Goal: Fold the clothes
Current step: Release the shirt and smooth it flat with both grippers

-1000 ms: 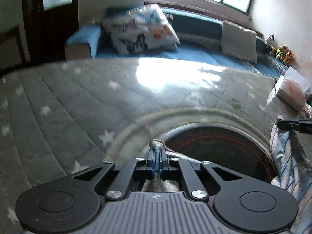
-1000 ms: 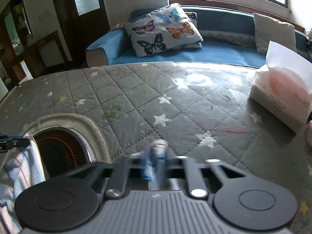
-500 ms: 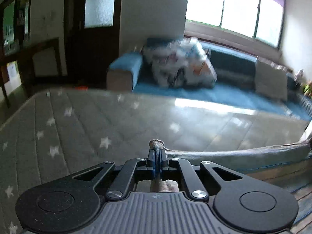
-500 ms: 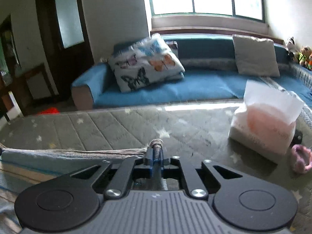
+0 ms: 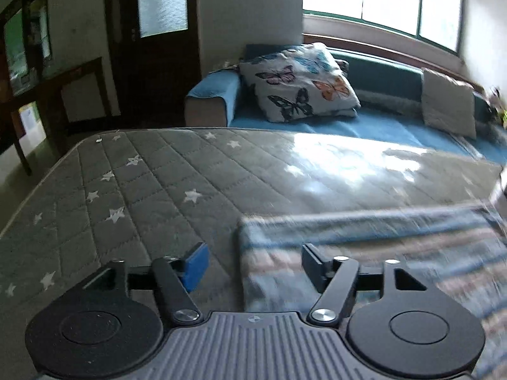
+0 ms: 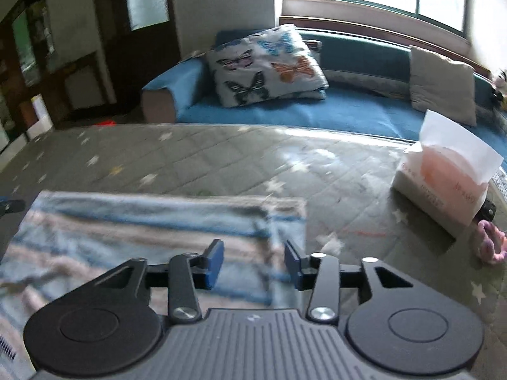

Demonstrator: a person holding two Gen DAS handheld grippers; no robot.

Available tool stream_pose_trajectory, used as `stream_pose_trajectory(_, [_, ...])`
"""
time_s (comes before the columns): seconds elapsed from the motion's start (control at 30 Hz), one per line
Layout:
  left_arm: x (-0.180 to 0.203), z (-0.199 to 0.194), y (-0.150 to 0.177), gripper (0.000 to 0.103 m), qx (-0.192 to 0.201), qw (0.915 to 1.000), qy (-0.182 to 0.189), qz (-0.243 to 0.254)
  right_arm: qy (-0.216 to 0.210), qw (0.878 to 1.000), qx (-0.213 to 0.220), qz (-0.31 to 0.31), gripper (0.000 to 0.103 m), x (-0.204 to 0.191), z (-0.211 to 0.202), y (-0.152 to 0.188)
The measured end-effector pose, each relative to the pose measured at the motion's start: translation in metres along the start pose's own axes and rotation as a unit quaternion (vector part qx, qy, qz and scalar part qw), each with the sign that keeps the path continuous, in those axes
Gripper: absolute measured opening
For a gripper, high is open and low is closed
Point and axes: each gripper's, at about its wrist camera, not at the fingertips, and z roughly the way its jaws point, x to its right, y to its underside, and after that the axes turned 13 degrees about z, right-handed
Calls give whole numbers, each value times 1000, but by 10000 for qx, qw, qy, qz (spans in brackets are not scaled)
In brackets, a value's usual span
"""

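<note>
A blue, pink and white striped cloth (image 5: 374, 247) lies flat on the grey star-quilted table cover (image 5: 177, 177). My left gripper (image 5: 253, 262) is open and empty, just above the cloth's left edge. In the right wrist view the same cloth (image 6: 152, 231) spreads to the left, and my right gripper (image 6: 253, 261) is open and empty above its right edge. The tip of the left gripper (image 6: 9, 205) shows at the far left of that view.
A pink tissue pack (image 6: 443, 183) stands at the right of the table, with a pink hair tie (image 6: 489, 242) beside it. Behind the table is a blue sofa (image 6: 317, 114) with a butterfly pillow (image 5: 301, 82) and a beige cushion (image 6: 442, 84).
Both grippers were shut on the cloth's edge and held it up. They have opened and let go. The cloth now lies flat on the table.
</note>
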Motion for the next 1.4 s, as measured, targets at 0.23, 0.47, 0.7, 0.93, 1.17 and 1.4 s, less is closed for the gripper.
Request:
stream_pose_trajectory(0.23, [25, -49, 33, 88, -35, 9993, 275, 246, -279, 9981, -358, -413, 56, -31, -36, 54])
stream_pose_trajectory(0.47, [67, -94, 80, 92, -26, 9952, 454, 862, -579, 9937, -538, -796, 65, -56, -70, 110])
stream_pose_trajectory(0.7, [113, -126, 117, 97, 270, 9864, 664, 1477, -678, 9888, -563, -1204, 67, -73, -95, 161])
stream_pose_trajectory(0.93, [142, -143, 150, 99, 325, 9782, 827, 1878, -652, 9858, -465, -1474, 69, -71, -124, 198])
stream_pose_trajectory(1.17, [143, -160, 159, 101, 456, 9771, 870, 1890, -632, 9854, -494, -1499, 73, -62, -149, 217])
stream_pose_trajectory(1.4, [143, -162, 142, 103, 658, 9829, 784, 1529, -630, 9938, -223, -893, 74, -47, -154, 216])
